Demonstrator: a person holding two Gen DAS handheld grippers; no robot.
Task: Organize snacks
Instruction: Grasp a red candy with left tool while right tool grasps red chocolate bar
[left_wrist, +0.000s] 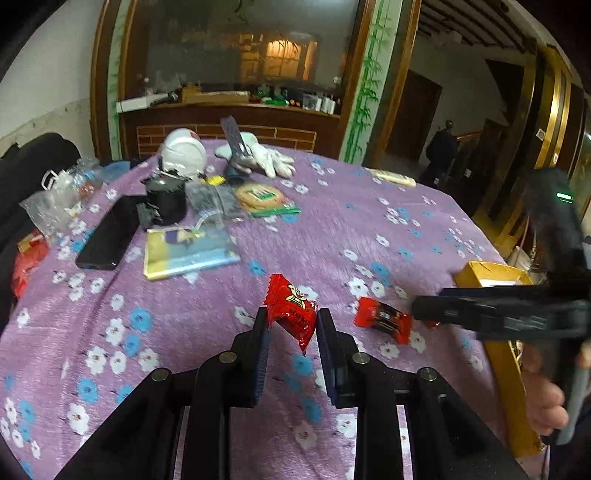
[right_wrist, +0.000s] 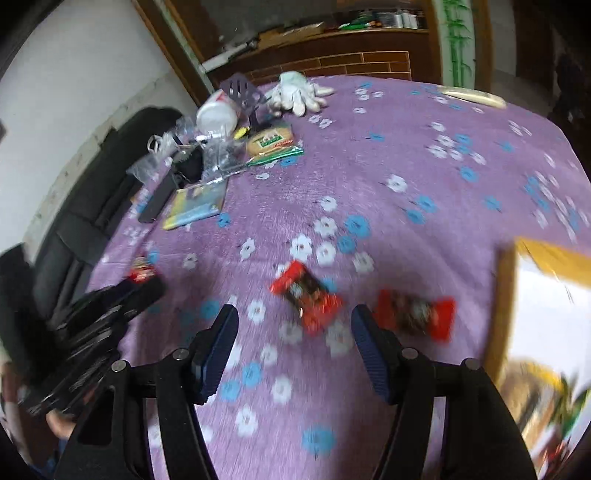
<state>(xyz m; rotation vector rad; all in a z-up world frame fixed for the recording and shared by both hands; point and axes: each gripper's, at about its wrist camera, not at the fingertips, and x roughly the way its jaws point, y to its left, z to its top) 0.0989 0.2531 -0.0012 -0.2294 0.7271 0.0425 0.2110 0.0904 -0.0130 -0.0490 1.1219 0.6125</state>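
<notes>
My left gripper (left_wrist: 291, 325) is shut on a red candy packet (left_wrist: 291, 310) and holds it above the purple flowered tablecloth (left_wrist: 184, 325). It also shows at the left of the right wrist view (right_wrist: 147, 280), with the packet (right_wrist: 142, 273) at its tip. My right gripper (right_wrist: 293, 325) is open and empty, low over the cloth. A red and brown candy packet (right_wrist: 306, 295) lies just ahead between its fingers, and another (right_wrist: 415, 312) lies to the right of its right finger. In the left wrist view one packet (left_wrist: 382, 319) lies by the right gripper's tip (left_wrist: 417, 310).
A yellow cardboard box (right_wrist: 546, 332) stands open at the right table edge (left_wrist: 491, 277). Far left on the table are a phone (left_wrist: 110, 232), a yellow-blue packet (left_wrist: 188, 254), a biscuit pack (left_wrist: 266, 199), a black cup (left_wrist: 166, 199), white gloves (left_wrist: 266, 155) and a white helmet (left_wrist: 184, 151).
</notes>
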